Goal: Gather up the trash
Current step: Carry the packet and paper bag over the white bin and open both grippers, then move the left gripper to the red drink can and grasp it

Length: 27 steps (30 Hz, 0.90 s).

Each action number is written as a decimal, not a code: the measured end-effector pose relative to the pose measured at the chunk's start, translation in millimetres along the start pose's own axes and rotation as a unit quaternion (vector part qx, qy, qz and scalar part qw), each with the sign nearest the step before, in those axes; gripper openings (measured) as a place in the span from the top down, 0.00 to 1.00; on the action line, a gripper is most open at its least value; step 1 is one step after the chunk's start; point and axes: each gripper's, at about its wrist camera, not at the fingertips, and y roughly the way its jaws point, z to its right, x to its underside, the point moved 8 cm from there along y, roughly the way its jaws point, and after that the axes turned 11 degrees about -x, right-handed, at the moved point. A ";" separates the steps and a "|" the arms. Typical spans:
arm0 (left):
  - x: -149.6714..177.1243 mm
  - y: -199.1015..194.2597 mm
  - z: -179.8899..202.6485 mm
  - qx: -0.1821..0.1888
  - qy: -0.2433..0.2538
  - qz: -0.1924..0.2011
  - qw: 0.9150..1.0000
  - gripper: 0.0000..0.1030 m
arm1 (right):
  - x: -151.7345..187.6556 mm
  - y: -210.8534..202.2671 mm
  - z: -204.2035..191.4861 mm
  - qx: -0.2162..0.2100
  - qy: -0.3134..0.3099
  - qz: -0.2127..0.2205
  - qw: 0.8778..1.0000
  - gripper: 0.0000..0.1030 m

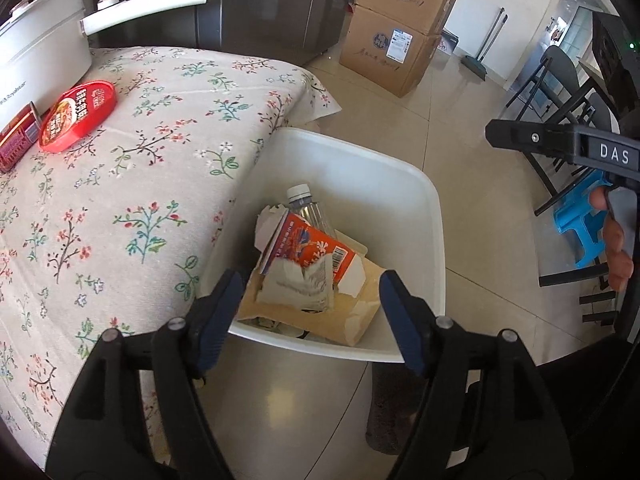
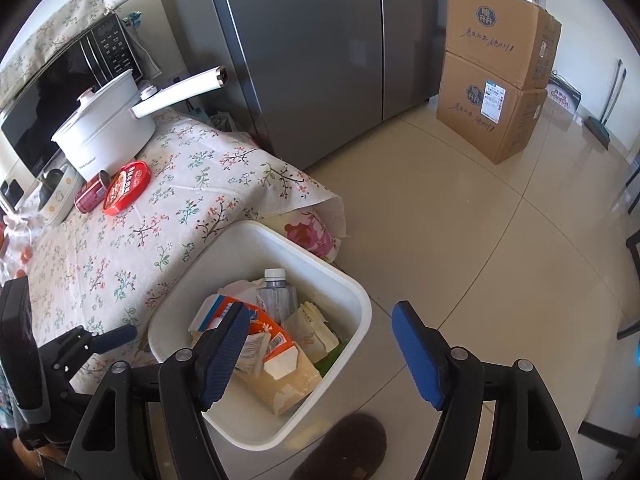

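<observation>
A white bin [image 1: 400, 184] [image 2: 224, 256] stands on the floor beside the table. It holds an orange carton [image 1: 308, 246] [image 2: 272, 340], a clear bottle [image 1: 308, 208] [image 2: 278, 296], crumpled paper [image 1: 300, 284] and a brown paper bag [image 1: 356, 312] [image 2: 288, 388]. My left gripper [image 1: 310, 312] is open and empty above the bin's near rim. My right gripper [image 2: 320, 344] is open and empty above the bin. On the table lie a red lid [image 1: 78, 114] [image 2: 127, 187] and a red can [image 1: 16, 140] [image 2: 91, 194].
The table has a floral cloth [image 1: 140, 168] [image 2: 168, 200] and a white pot [image 1: 44, 48] [image 2: 104, 128]. A grey fridge [image 2: 320, 48], stacked cardboard boxes [image 1: 400, 36] [image 2: 496, 80], black chairs [image 1: 560, 92], a blue stool [image 1: 580, 224] and a brown slipper [image 2: 344, 448] are around.
</observation>
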 end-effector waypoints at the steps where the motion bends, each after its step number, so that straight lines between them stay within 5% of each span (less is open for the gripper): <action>1: 0.6 -2.4 -4.2 -0.005 -0.002 0.002 1.000 0.29 | -0.5 -0.1 -0.9 0.001 0.000 0.001 1.000 0.27; 14: 0.2 -27.3 -130.6 -0.115 -0.077 0.026 0.990 0.10 | -14.8 23.0 -44.3 -0.008 -0.027 -0.004 1.000 0.23; 19: -15.1 -22.9 -209.5 -0.191 -0.155 0.029 0.969 0.02 | -32.4 48.4 -66.5 -0.016 -0.043 -0.023 0.999 0.22; 27: -64.3 18.3 -289.6 -0.221 -0.277 0.031 0.935 0.01 | -72.3 100.3 -99.7 -0.048 -0.063 -0.029 0.996 0.21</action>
